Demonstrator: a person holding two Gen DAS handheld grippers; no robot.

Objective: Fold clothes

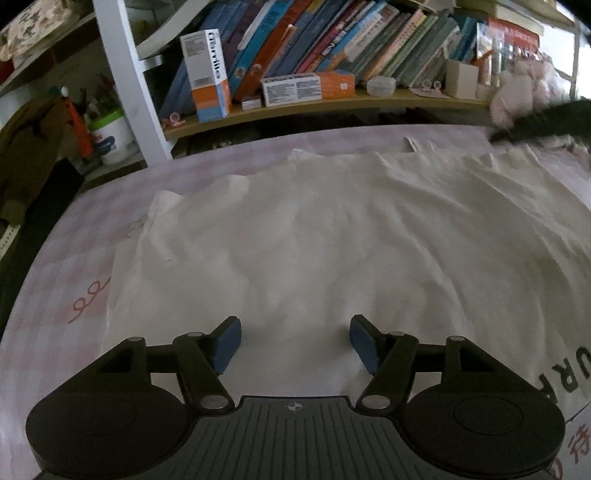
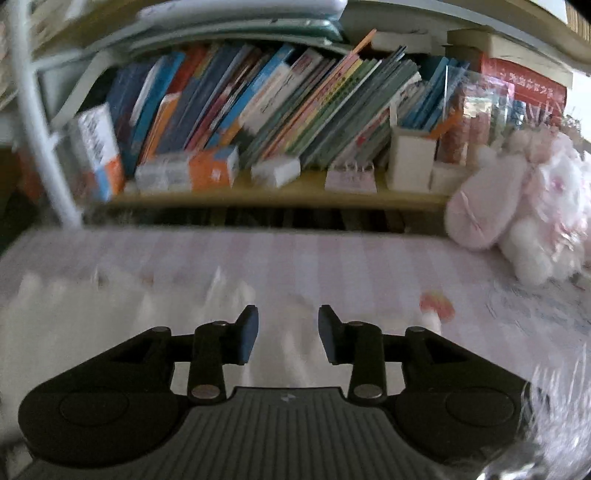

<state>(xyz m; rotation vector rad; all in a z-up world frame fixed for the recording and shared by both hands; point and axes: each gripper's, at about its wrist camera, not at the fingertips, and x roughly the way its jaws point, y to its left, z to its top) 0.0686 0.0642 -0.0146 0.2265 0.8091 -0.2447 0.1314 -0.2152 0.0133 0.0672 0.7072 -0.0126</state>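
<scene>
The left gripper (image 1: 295, 341), black with blue rubber pads, hangs low over a white T-shirt (image 1: 314, 236) with its fingers wide apart and nothing between them. The shirt lies spread and softly creased across a pink checked bedsheet (image 1: 74, 258); only the left wrist view shows its dark block letters at the right edge, of which "UR" reads clearly and the rest is cut off. The right gripper (image 2: 288, 334) hovers over the sheet near blurred white cloth, likely the same garment, its fingers parted by a narrower gap that holds nothing. Only the right wrist view, smeared by motion, shows a small reddish print (image 2: 437, 304) on the sheet and the whole pink-and-white plush toy (image 2: 524, 206) at the bed's far right. Beyond the bed runs a wooden shelf (image 1: 332, 107) carrying a white-and-orange carton (image 1: 207, 74), whose vertical wording is too small to read, flat boxes and a row of leaning books (image 1: 332, 33). Left of a white post (image 1: 125, 81), the left view alone shows a white tub (image 1: 110, 136).
</scene>
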